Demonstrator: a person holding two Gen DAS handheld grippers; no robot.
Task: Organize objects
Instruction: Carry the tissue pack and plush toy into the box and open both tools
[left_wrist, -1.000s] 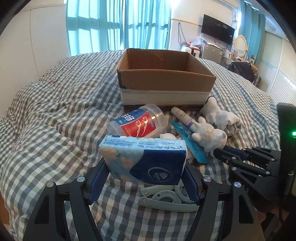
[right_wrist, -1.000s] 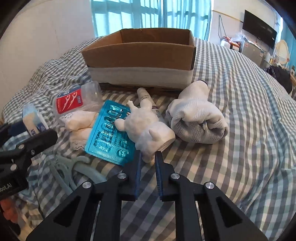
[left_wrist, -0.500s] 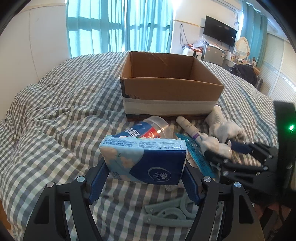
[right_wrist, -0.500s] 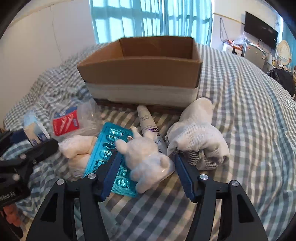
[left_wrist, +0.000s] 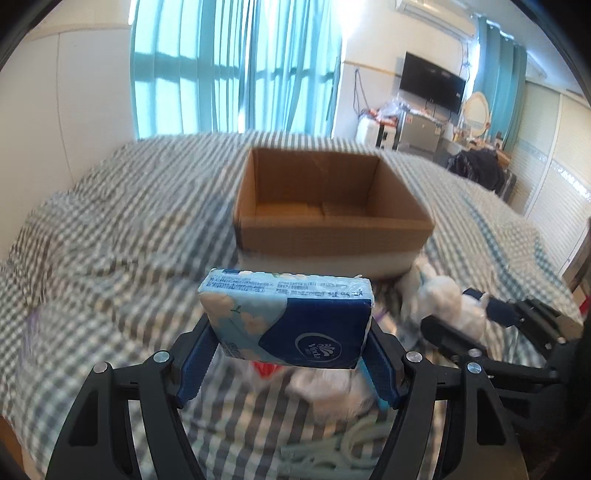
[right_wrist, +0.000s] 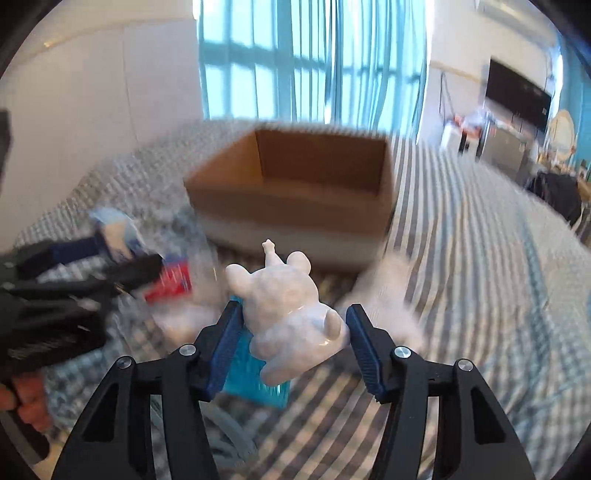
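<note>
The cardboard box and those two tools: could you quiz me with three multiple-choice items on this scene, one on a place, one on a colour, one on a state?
1. Where is the cardboard box?
A. on the checked bed
B. on the floor
C. on a shelf

2. What colour is the animal figurine?
A. red
B. white
C. green

3. What is the left tool doing?
A. hanging open and empty
B. lying on the bed
C. gripping a tissue pack

Answers: 1 A, checked bedding surrounds the box. 2 B, it is glossy white all over. 3 C, both blue pads press the pack's ends.
</note>
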